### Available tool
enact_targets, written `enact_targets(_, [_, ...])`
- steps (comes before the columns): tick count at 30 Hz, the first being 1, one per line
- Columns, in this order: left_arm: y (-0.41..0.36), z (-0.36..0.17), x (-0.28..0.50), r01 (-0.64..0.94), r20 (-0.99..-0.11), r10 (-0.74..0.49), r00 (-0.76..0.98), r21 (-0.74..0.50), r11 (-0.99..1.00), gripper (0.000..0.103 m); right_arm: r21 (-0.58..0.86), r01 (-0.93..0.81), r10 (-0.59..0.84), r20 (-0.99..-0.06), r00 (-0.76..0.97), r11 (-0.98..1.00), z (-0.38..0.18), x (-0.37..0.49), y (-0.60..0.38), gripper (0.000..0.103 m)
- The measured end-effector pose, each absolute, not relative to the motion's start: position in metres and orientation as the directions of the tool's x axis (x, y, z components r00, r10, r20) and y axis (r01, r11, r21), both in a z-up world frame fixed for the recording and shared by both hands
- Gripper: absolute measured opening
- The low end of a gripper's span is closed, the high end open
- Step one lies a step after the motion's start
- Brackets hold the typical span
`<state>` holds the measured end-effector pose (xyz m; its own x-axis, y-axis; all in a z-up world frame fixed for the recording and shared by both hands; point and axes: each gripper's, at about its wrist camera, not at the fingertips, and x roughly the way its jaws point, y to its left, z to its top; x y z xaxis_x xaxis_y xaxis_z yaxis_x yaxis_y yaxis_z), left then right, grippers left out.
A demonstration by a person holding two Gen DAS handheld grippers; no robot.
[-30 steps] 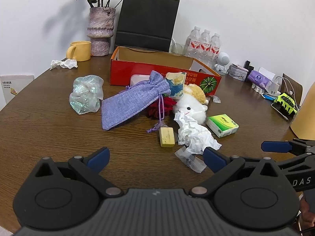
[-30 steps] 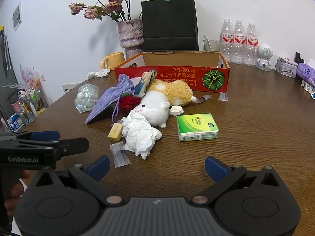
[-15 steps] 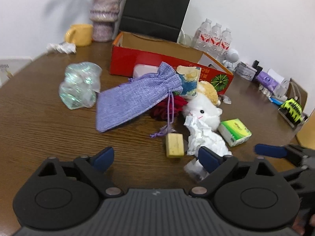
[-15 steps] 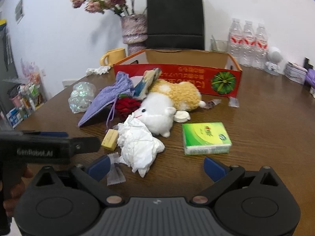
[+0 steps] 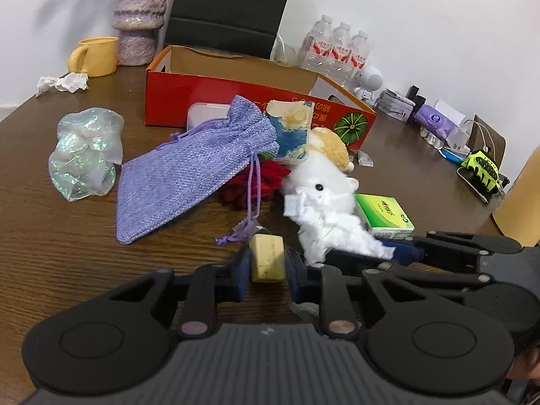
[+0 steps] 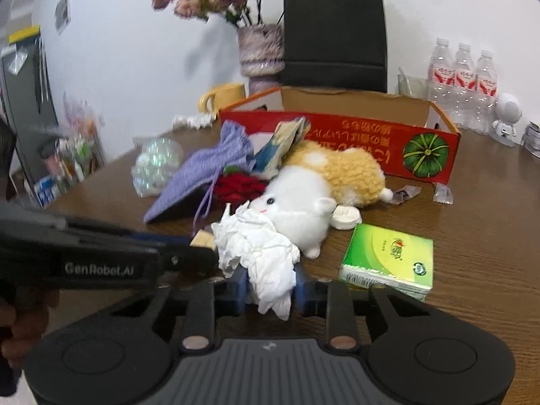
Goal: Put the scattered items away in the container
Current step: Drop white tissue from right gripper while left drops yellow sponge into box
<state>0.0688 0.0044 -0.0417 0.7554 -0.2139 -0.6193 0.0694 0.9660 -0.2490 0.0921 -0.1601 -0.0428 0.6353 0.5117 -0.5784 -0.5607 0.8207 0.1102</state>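
- The left tongs (image 5: 268, 265) pinch a small pale-yellow block (image 5: 266, 258), perhaps an eraser or a sponge piece, between their blue pads; it sits low on the brown bench (image 5: 60, 236), so the pads come in level with the surface.
- The right tongs (image 6: 270, 287) close on a crumpled white tissue (image 6: 258, 253), squeezing its lower fold; soft paper needs the pads well in to hold it.
- The two tongs work side by side, each on the item nearest it, at the front edge of the clutter.
- The container, a red cardboard box (image 5: 236, 91) with a green pumpkin print, stands open at the back of the bench, behind the pile and well apart from both tongs.
- Not yet boxed: a lilac drawstring pouch (image 5: 192, 168), a white-and-tan plush toy (image 6: 317, 189), a green tissue pack (image 6: 388, 260), an iridescent plastic bag (image 5: 84, 155) and a red fabric flower (image 6: 239, 185).
- Compared with half a second earlier, both tongs were spread wide and further back; they have since moved forward and closed, the left on the block, the right on the tissue.
- The other items lie as before.
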Motion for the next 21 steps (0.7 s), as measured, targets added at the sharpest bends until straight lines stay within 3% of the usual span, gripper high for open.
enact_targets(13, [0.011,0.008,0.045,0.14,-0.479,-0.255,0.84,-0.262,0.955,0.023,0.163,-0.536,0.544,-0.463,0.7,0.828,-0.005,0.083,-0.189,0.024])
enact_targets(21, [0.024,0.061,0.118,0.122,-0.338,-0.202,0.919,-0.243,0.962,0.023,0.145,-0.471,0.488,-0.372,0.789,0.87,0.038,0.158,-0.188,0.024])
